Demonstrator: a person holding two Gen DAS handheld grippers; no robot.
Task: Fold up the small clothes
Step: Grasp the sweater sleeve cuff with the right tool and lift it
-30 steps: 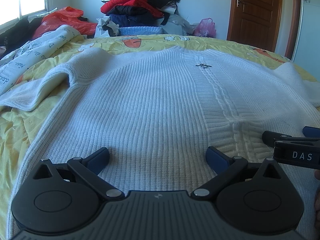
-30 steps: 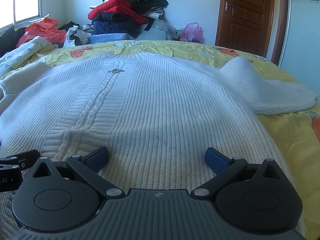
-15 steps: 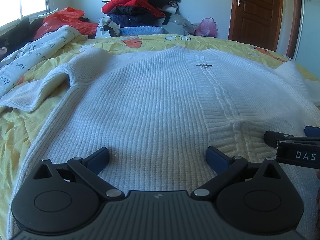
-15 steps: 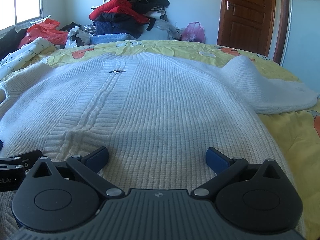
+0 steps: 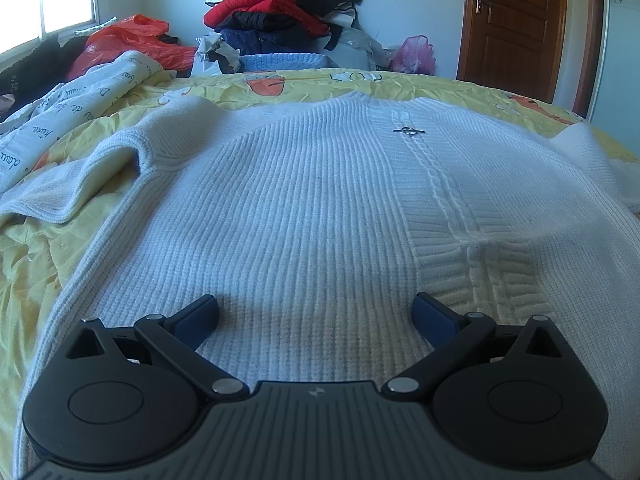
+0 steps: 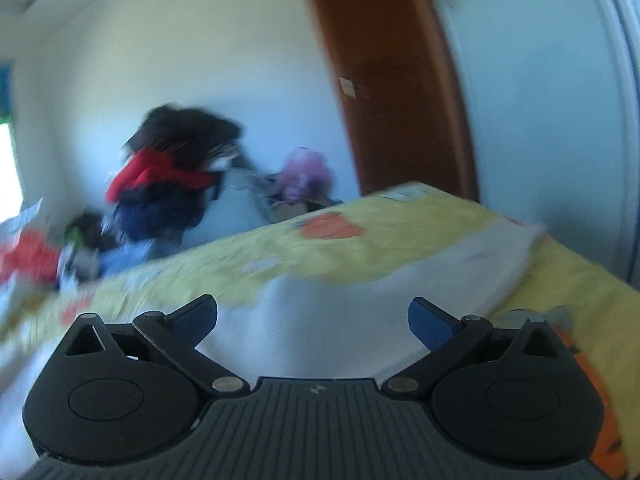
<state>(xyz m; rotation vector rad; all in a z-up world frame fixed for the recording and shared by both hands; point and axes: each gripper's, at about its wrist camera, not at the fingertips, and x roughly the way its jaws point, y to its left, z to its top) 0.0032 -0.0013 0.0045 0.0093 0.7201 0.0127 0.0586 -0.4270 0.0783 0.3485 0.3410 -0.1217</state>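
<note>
a bedroom, with a yellow bedspread (image 5: 48,248) under a white knit sweater (image 5: 304,216) spread flat, likely ready for folding. the left gripper (image 5: 316,314) hovers over its hem, wide open and empty; printed fabric (image 5: 60,120) nearby bears unreadable script. right view, blurred: right gripper (image 6: 313,316) wide open, empty, above the sweater's sleeve (image 6: 420,272).

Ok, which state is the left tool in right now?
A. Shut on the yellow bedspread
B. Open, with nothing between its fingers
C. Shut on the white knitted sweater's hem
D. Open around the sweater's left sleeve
B: in the left wrist view the left tool has its blue-padded fingers spread wide apart, with only the flat white ribbed knitted sweater showing between them.
</note>
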